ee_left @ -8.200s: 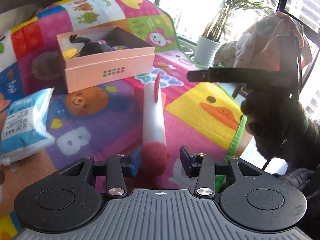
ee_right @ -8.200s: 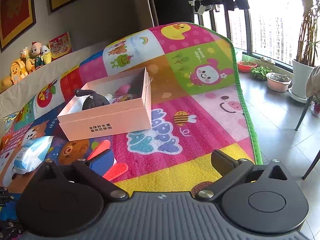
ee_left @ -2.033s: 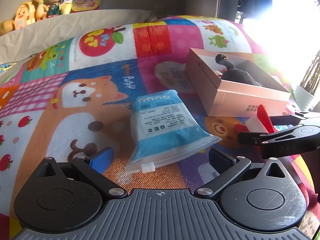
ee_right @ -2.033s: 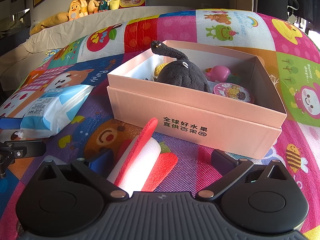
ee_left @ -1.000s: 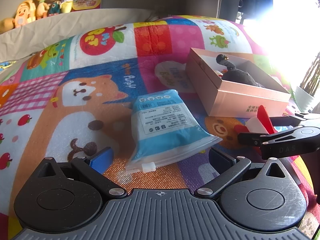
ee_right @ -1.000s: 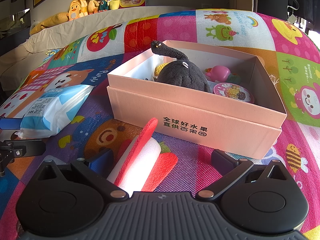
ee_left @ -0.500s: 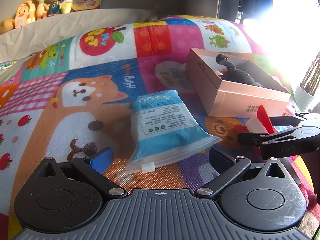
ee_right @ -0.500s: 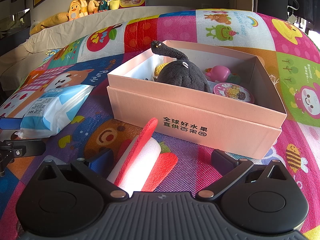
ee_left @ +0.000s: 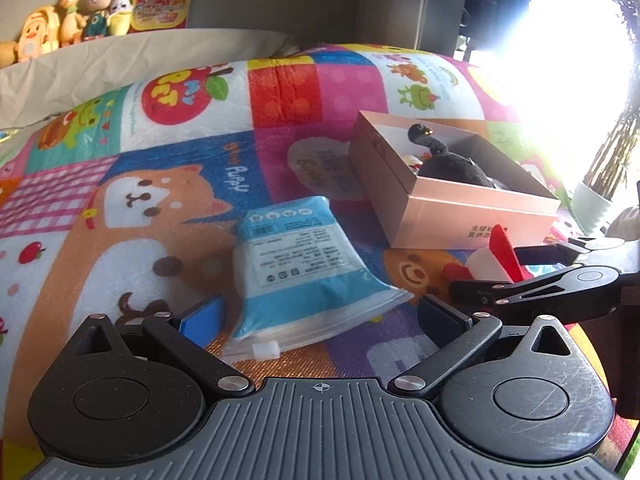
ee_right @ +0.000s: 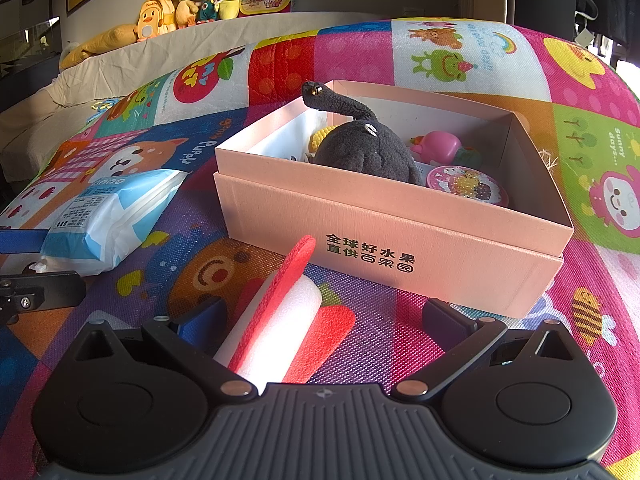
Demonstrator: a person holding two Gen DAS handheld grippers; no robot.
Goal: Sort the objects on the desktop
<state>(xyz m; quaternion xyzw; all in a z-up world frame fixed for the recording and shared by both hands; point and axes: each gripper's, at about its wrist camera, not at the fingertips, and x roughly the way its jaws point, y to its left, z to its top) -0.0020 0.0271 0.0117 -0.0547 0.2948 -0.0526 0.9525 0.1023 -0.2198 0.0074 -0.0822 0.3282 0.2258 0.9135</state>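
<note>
A pink cardboard box (ee_right: 384, 240) stands on the colourful play mat, holding a dark plush toy (ee_right: 364, 148), a pink toy (ee_right: 438, 146) and a round tin. A white foam rocket with red fins (ee_right: 280, 320) lies on the mat between the wide-apart fingers of my right gripper (ee_right: 320, 318), which is open and close to the box front. A blue and white wipes pack (ee_left: 304, 264) lies in front of my left gripper (ee_left: 322, 314), also open, its near end between the fingers. In the left wrist view the box (ee_left: 472, 212) and rocket (ee_left: 490, 258) sit right.
The right gripper's arm (ee_left: 560, 284) crosses the right side of the left wrist view. Plush toys (ee_right: 188, 0) line a beige ledge behind the mat. A potted plant (ee_left: 600, 200) stands past the mat's right edge, in strong window glare.
Nothing has moved over the last two seconds. Eight seconds ago my left gripper had the rocket between its fingers; now it faces the wipes pack and the rocket lies at the right gripper.
</note>
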